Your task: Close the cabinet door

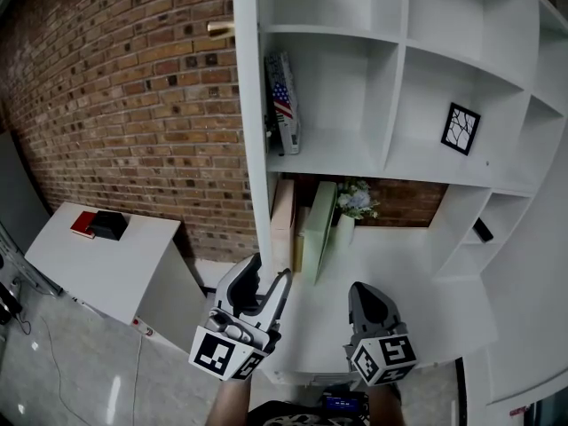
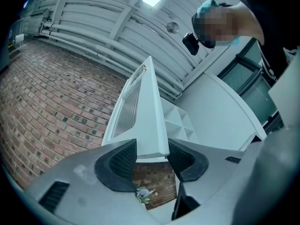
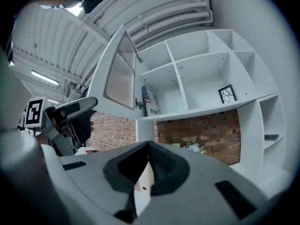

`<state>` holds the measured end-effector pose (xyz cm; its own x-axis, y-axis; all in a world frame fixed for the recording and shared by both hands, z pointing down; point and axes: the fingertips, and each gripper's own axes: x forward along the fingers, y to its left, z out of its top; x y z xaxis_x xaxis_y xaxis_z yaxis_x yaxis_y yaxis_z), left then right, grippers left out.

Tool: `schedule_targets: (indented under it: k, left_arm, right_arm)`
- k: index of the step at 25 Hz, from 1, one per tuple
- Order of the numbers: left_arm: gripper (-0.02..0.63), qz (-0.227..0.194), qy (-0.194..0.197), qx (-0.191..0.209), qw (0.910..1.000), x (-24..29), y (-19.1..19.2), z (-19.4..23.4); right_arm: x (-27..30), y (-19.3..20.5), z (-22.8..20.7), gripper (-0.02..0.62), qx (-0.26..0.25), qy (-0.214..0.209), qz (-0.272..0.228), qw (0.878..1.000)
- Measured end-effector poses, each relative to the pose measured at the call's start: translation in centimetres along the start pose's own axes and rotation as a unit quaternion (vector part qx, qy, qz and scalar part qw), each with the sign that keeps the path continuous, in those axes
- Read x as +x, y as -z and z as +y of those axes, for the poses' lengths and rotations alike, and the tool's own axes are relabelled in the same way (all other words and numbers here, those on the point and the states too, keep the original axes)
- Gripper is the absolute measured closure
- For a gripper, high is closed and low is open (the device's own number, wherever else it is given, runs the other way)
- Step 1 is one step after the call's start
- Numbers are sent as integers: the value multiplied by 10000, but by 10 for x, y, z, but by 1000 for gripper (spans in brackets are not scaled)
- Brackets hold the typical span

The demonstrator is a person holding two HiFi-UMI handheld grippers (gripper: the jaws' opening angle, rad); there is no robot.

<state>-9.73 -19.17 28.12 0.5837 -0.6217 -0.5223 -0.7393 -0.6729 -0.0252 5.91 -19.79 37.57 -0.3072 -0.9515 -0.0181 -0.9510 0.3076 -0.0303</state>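
Observation:
The white cabinet door [image 1: 248, 131] stands swung out from the shelf unit [image 1: 399, 69], edge-on to me, with a brass knob [image 1: 220, 29] near its top. My left gripper [image 1: 271, 269] is at the door's lower corner. In the left gripper view the door's [image 2: 145, 111] bottom edge sits between the pads [image 2: 123, 161] of the left gripper [image 2: 151, 158], which is open and not pressing on it. My right gripper [image 1: 368, 293] hangs in front of the lower shelf with its tips together, shut on nothing [image 3: 149, 146]. The right gripper view shows the slatted door [image 3: 119, 74] and the left gripper [image 3: 70, 111] below it.
A flag-covered book [image 1: 282, 100] and a framed picture [image 1: 461, 128] stand in upper compartments. Upright books [image 1: 311, 229] and flowers [image 1: 355, 201] fill the lower shelf. A low white cabinet [image 1: 106, 273] with red and black items [image 1: 99, 224] sits at left against the brick wall [image 1: 133, 105].

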Motion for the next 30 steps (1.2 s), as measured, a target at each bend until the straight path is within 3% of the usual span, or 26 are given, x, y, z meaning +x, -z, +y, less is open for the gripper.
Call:
schedule_targets:
  k: [15, 30]
  left_arm:
    - [400, 38, 391, -160, 9991, 7, 3, -7]
    - [400, -10, 416, -273, 9988, 17, 7, -20]
  right_arm:
    - [7, 4, -2, 595, 59, 37, 54, 10000]
    - [8, 13, -7, 595, 42, -111, 170, 9998]
